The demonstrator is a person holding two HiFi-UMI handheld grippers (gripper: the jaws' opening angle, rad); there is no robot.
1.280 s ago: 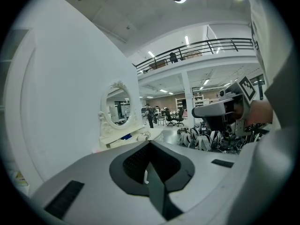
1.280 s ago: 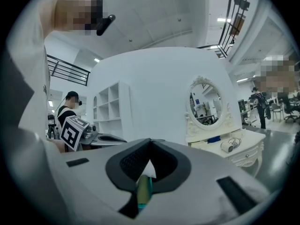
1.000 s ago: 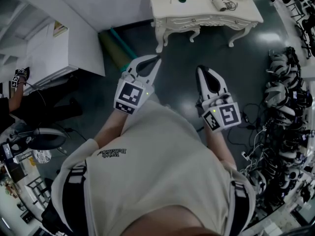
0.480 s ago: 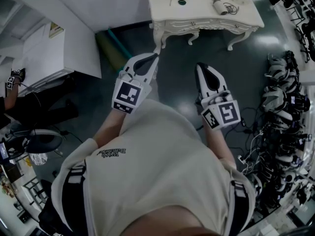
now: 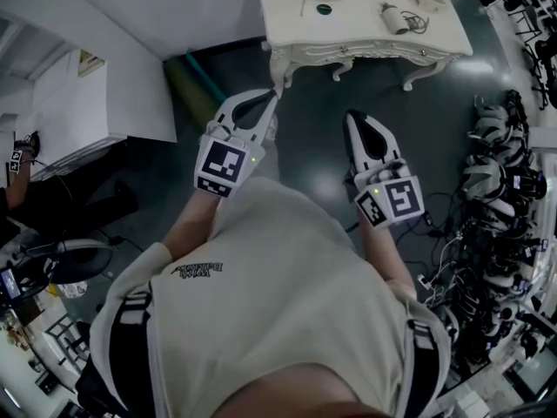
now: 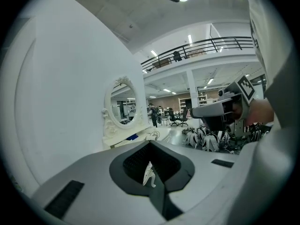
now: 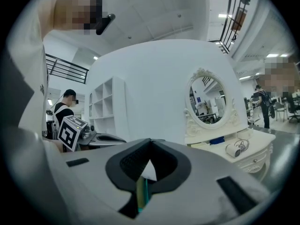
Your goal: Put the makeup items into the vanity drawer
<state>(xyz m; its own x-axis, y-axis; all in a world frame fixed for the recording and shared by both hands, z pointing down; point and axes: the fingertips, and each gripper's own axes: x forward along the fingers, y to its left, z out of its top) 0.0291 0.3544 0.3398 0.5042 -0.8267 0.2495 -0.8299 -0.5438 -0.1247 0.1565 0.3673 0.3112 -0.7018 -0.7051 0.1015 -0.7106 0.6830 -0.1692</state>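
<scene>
The left tool (image 5: 275,97) is held out ahead of the torso on a bent forearm. It is aimed at the front left leg (image 5: 280,64) of the table (image 5: 365,30), and its jaws are closed together with nothing between them. The right tool (image 5: 352,117) is held level beside it and apart from it on the other forearm. It is pointed toward the table's middle, with its jaws likewise pressed shut and empty. Both tools are kept over the dark floor (image 5: 313,146), well short of the table. A round dark item (image 5: 325,9) and a white corded item (image 5: 393,16) are seen on the table top, but which small things there are makeup cannot be told. Only the head view shows a green roll (image 5: 196,81) against the wall and a heap of gear (image 5: 500,181) at the right. In the left gripper view the table leg is framed in the gap behind the closed tips, and an oval mirror (image 6: 123,102) and the right tool are shown. In the right gripper view the drawer (image 7: 253,161) is seen, its front apparently flush, along with a shelf unit (image 7: 105,107) and another person (image 7: 65,108) behind the left tool.
</scene>
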